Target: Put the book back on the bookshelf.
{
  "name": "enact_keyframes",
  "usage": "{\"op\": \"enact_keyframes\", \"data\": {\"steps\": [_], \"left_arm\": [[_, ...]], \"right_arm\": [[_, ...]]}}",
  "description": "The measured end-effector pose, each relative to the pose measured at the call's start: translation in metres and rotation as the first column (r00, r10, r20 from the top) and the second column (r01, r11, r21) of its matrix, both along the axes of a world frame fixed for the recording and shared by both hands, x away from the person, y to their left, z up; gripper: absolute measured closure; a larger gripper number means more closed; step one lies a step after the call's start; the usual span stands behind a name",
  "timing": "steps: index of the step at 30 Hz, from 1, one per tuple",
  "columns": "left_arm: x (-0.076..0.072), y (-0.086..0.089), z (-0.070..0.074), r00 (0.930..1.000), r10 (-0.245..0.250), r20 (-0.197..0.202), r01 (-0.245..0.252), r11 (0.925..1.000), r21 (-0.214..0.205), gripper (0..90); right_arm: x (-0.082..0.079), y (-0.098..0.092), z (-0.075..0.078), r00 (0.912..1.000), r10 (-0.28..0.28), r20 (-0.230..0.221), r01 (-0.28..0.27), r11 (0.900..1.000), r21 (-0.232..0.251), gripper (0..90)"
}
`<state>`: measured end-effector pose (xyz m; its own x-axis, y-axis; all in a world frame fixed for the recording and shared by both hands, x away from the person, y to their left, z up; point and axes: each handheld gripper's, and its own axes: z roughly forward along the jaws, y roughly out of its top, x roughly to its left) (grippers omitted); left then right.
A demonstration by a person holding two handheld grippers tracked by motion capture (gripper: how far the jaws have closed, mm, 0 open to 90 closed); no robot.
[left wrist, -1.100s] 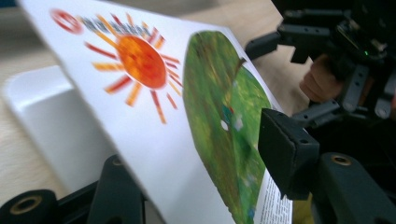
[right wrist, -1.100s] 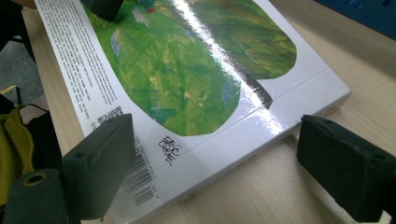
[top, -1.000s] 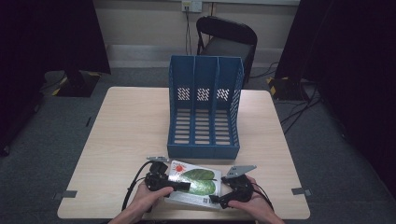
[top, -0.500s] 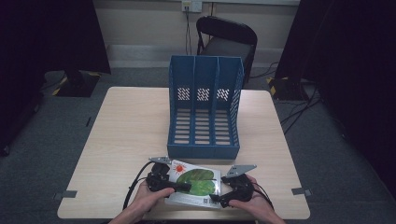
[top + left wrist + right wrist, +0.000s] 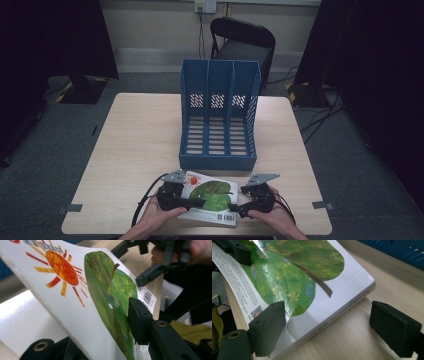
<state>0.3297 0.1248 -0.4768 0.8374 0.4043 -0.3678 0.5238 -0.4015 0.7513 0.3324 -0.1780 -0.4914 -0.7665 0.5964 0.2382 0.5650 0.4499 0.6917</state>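
Since a second ago the left gripper [image 5: 192,202] has been closing its jaws, and they are now clamped on the cover of the white picture book with a green leaf and orange sun [image 5: 210,196], which has lifted at that side and tilts up off the pale wooden table [image 5: 135,140]. That book lies at the table's near edge, just in front of the blue three-slot plastic file rack [image 5: 218,117]. On its cover a barcode [image 5: 148,297] and lines of small print [image 5: 238,286] show, too fine to read. The right gripper [image 5: 329,325] stands with jaws apart, one pad over the book's corner, the other over bare wood.
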Motion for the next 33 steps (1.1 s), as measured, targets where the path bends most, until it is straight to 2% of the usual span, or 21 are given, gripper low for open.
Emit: {"op": "enact_keyframes", "data": {"steps": [3, 6, 7, 8, 9, 12, 17, 19, 20, 21, 23, 26, 28, 30, 32, 33], "left_arm": [[-0.006, -0.001, 0.006, 0.9982, -0.02, 0.057, 0.02, 0.9998, 0.002, 67.4], [-0.007, -0.001, 0.007, 0.9965, -0.033, 0.077, 0.032, 0.9994, 0.009, 67.4], [-0.008, -0.001, 0.008, 0.9946, -0.041, 0.096, 0.041, 0.9991, 0.01, 67.5], [-0.008, -0.001, 0.008, 0.9946, -0.041, 0.096, 0.041, 0.9991, 0.01, 67.5], [-0.01, -0.001, 0.009, 0.9927, -0.046, 0.112, 0.045, 0.9989, 0.013, 67.5], [-0.012, -0.001, 0.011, 0.9893, -0.056, 0.134, 0.055, 0.9984, 0.013, 67.6], [-0.013, -0.002, 0.011, 0.9876, -0.059, 0.145, 0.057, 0.9982, 0.017, 67.6], [-0.014, -0.002, 0.013, 0.9831, -0.07, 0.169, 0.067, 0.9975, 0.021, 67.7], [-0.015, -0.002, 0.014, 0.9817, -0.075, 0.175, 0.071, 0.9971, 0.027, 67.7], [-0.016, -0.003, 0.014, 0.9802, -0.078, 0.182, 0.074, 0.9968, 0.028, 67.8], [-0.017, -0.003, 0.015, 0.9785, -0.08, 0.19, 0.075, 0.9966, 0.032, 68.5], [-0.017, -0.001, 0.016, 0.9755, -0.078, 0.205, 0.074, 0.9968, 0.031, 69.2], [-0.017, 0.0, 0.017, 0.9726, -0.072, 0.221, 0.068, 0.9973, 0.027, 70.3], [-0.016, 0.002, 0.017, 0.9758, -0.065, 0.209, 0.066, 0.9978, 0.004, 71.3], [-0.017, 0.003, 0.017, 0.9735, -0.066, 0.219, 0.066, 0.9978, 0.008, 72.2], [-0.017, 0.003, 0.018, 0.9746, -0.067, 0.214, 0.067, 0.9977, 0.005, 73.1]], "right_arm": [[0.002, -0.002, 0.001, 0.9999, -0.008, -0.009, 0.008, 0.9994, 0.033, 12.6], [0.003, -0.003, 0.002, 0.9998, -0.014, -0.012, 0.015, 0.999, 0.042, 13.0], [0.005, -0.004, 0.002, 0.9996, -0.012, -0.025, 0.014, 0.998, 0.062, 13.2], [0.005, -0.004, 0.002, 0.9996, -0.012, -0.025, 0.014, 0.998, 0.062, 13.2], [0.006, -0.004, 0.001, 0.9996, -0.012, -0.027, 0.014, 0.9977, 0.067, 13.1], [0.01, -0.005, -0.001, 0.9978, -0.002, -0.066, 0.009, 0.9943, 0.106, 12.4], [0.012, -0.006, -0.002, 0.9952, 0.006, -0.098, 0.006, 0.9918, 0.128, 13.4], [0.011, -0.005, -0.002, 0.9943, 0.027, -0.103, -0.012, 0.9889, 0.148, 19.7], [0.01, -0.005, -0.001, 0.9943, 0.044, -0.097, -0.027, 0.9857, 0.166, 22.7], [0.009, -0.004, 0.0, 0.9952, 0.046, -0.086, -0.031, 0.985, 0.17, 21.9], [0.007, -0.003, 0.004, 0.9974, 0.047, -0.055, -0.037, 0.9869, 0.157, 23.8], [0.006, -0.005, 0.007, 0.9987, 0.035, -0.037, -0.028, 0.9848, 0.171, 28.6], [0.006, -0.009, 0.012, 0.9997, 0.023, -0.009, -0.02, 0.9795, 0.2, 35.1], [0.005, -0.011, 0.016, 0.9998, 0.017, 0.012, -0.02, 0.9772, 0.211, 37.2], [0.003, -0.011, 0.019, 0.9995, 0.014, 0.029, -0.02, 0.977, 0.213, 39.8], [0.002, -0.012, 0.022, 0.9989, 0.013, 0.044, -0.023, 0.9749, 0.222, 43.2]]}}
